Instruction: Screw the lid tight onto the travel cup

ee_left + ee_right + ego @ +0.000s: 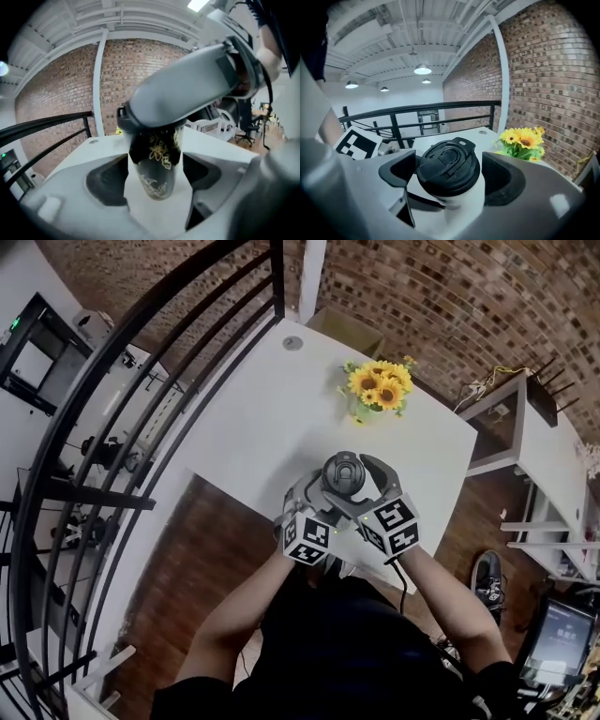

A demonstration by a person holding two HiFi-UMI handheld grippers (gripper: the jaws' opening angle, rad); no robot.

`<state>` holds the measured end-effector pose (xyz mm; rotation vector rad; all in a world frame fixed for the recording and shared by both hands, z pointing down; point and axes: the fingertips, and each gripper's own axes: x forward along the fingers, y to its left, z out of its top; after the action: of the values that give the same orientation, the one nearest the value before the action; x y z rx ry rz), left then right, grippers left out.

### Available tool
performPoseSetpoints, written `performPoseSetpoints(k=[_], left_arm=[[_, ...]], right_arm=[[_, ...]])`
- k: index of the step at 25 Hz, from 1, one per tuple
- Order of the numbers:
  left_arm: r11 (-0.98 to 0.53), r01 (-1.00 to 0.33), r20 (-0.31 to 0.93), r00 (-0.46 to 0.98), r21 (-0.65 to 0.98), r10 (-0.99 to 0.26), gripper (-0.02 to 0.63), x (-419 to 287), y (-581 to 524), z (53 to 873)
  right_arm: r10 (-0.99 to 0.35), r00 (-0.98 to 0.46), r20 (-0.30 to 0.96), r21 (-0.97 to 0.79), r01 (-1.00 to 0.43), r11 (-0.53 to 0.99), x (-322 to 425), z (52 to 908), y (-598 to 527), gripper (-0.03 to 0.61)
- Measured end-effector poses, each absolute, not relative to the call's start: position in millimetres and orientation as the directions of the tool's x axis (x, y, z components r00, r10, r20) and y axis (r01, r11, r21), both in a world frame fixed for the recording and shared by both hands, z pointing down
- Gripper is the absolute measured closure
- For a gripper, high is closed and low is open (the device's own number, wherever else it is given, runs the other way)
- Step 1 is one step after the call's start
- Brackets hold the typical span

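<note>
Clearance first: the white table (253, 418) fills the middle of the head view, and its near edge runs across the centre of the frame from left to right. The surface is mostly bare. A black railing (122, 371) curves down the left side, well apart from the table's left edge, with wooden floor (178, 549) below the near edge. A brick wall (450, 296) closes off the top of the frame. A second white table (553, 456) stands at the right, apart from the first.

We find the travel cup (157, 168) held up over the near edge of the table, at the centre of the frame, between the 2 grippers. The left gripper (157, 176) has its jaws closed on the cup's dark body, which bears a gold flower pattern. The right gripper (449, 173) crosses above it, and its jaws clamp the black lid (447, 166) from both sides. The lid sits on the cup's mouth with its flip tab on top. We cannot tell how far it is screwed down, and the lid hides whatever the cup holds.

1 other container is in view: a small vase holding sunflowers (379, 385), toward the table's far right corner, well apart from the cup. A round grommet (292, 343) is set in the table's far end.
</note>
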<state>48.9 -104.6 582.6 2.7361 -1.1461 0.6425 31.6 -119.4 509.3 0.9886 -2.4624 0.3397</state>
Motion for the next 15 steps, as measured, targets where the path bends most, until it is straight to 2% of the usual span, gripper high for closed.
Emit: performPoseSetpoints(k=[4,10,11,13,15], left_arm=[[-0.761,-0.642,0.431,0.663,-0.092,-0.612,0.25,45,-105,578],[-0.82,-0.569,0.441,0.722,-0.061,-0.533,0.25,51,-105,571],[-0.822,-0.566,0.443,0.723,-0.06,-0.53,0.25,51,-107,570],[-0.817,-0.573,0.443,0.72,-0.057,-0.535,0.259,52,-109,570],[-0.8,-0.598,0.44,0.706,-0.048,-0.555,0.265,53,-109,572]], right_arm=[[-0.45,-0.739,0.502,-0.022,-0.531,0.847,31,498,-119,0.132],[-0.233,-0.779,0.582,-0.014,-0.296,0.955,22,495,-111,0.142],[-0.231,-0.78,0.582,-0.014,-0.293,0.956,22,496,-113,0.163],[-0.271,-0.779,0.566,-0.017,-0.339,0.94,25,497,-118,0.164],[-0.376,-0.749,0.545,-0.022,-0.462,0.887,31,500,-120,0.166]])
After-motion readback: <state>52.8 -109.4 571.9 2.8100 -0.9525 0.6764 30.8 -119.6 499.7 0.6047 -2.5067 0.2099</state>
